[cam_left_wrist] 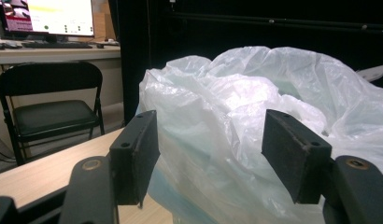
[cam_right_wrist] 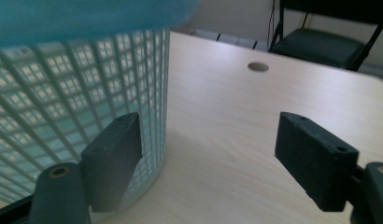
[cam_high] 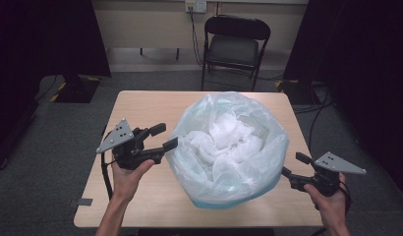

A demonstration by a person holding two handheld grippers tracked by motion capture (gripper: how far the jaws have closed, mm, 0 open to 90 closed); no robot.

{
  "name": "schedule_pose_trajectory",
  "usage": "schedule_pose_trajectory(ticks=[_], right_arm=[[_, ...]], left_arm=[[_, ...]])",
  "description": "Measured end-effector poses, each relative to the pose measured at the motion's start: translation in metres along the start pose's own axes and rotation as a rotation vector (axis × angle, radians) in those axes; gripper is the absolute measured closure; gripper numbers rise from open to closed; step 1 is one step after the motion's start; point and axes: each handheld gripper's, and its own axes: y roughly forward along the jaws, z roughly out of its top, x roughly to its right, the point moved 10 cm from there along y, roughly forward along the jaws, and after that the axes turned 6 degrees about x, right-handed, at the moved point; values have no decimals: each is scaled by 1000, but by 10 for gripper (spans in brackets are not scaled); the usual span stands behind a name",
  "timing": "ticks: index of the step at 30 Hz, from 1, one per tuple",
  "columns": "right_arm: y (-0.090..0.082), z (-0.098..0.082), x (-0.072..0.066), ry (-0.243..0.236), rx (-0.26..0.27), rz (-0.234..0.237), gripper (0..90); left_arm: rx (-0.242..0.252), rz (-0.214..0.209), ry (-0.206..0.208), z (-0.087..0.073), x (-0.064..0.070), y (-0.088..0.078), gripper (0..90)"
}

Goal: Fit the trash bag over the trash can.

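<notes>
High view: lined basket (cam_high: 229, 147) mid-tabletop (cam_high: 140, 105); left tongs (cam_high: 164, 136) gaping, empty, at the liner's rim, likely to seize it; right tongs (cam_high: 293, 164) spread, empty.
Left gripper view: plastic liner (cam_left_wrist: 236, 121) between parted jaws, untouched.
Right gripper view: lattice wall (cam_right_wrist: 77, 107) beside one jaw.

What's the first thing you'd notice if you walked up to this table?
The big puffy plastic bag in the middle of the table, lining a light blue lattice basket. Next, the black tongs on either side: the left tongs open right beside the bag, the right tongs open low by the basket. Behind the table stands a black chair.
</notes>
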Motion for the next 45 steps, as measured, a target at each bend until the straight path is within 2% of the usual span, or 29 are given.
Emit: schedule_pose_trajectory(ticks=[3, 8, 15, 19, 22, 24, 26, 31, 34, 36, 40, 43, 45], right_arm=[[-12, 14, 0, -19, 39, -7, 244], [-32, 47, -1, -37, 142, -13, 252], [-42, 87, -26, -40, 258, 79, 245], [-33, 96, -44, -52, 258, 137, 233], [-22, 98, -52, -46, 251, 166, 257], [-17, 97, -55, -51, 253, 165, 364], [-12, 94, -56, -39, 236, 178, 407], [-9, 89, -53, -22, 229, 191, 730], [-15, 88, -50, -25, 244, 190, 861], [-21, 88, -49, -36, 247, 184, 900], [-33, 85, -48, -44, 249, 187, 900], [-40, 77, -51, -55, 236, 210, 900], [-42, 70, -50, -66, 221, 201, 900]], left_arm=[[-2, 4, 5, -1, 0, 1, 363], [-13, 5, 21, -1, 1, 2, 363], [-32, 1, 24, -1, 2, 7, 352], [-41, 2, 27, 1, 1, 8, 348], [-41, 4, 20, -1, -1, 7, 340], [-36, 1, 14, -1, 0, 5, 340], [-36, 1, 14, -1, 0, 5, 340], [-37, 1, 20, 0, 2, 3, 339], [-39, 4, 19, 0, 3, 2, 339], [-41, 2, 18, -1, 3, 2, 339], [-40, -3, 16, -1, 5, 3, 338], [-42, -7, 20, 0, 6, 3, 335], [-44, -9, 17, -1, 7, 3, 335]])
